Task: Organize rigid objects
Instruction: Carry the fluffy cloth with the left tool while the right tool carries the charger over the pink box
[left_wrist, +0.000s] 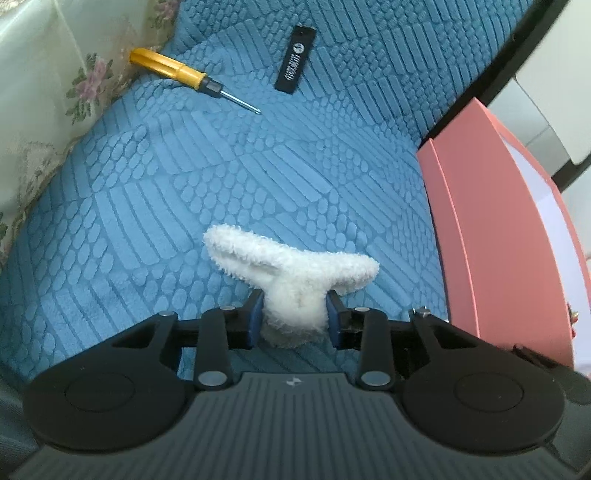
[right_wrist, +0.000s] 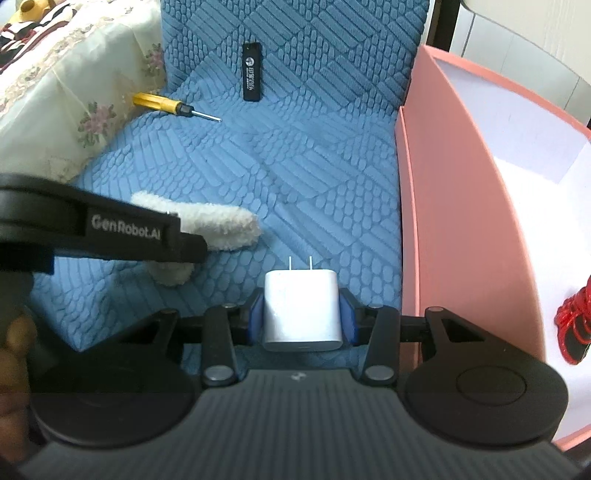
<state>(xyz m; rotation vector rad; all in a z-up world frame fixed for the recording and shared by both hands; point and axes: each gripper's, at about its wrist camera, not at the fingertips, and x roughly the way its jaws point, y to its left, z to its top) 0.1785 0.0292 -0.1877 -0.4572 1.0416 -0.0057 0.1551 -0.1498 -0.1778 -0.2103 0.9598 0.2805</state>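
Observation:
My left gripper (left_wrist: 294, 314) is shut on a white fluffy plush piece (left_wrist: 291, 269), held just above the blue quilted cushion (left_wrist: 221, 177). The plush also shows in the right wrist view (right_wrist: 221, 225), partly hidden behind the left gripper's body (right_wrist: 110, 232). My right gripper (right_wrist: 301, 314) is shut on a white charger plug (right_wrist: 301, 310), prongs pointing forward. A yellow-handled screwdriver (left_wrist: 184, 75) (right_wrist: 166, 104) and a black rectangular stick (left_wrist: 295, 59) (right_wrist: 252, 72) lie on the cushion farther away.
A pink box (left_wrist: 498, 229) (right_wrist: 461, 184) with a white inside stands at the cushion's right edge; a red and black object (right_wrist: 574, 328) lies in it. A floral cloth (left_wrist: 55, 92) (right_wrist: 74, 92) covers the left side.

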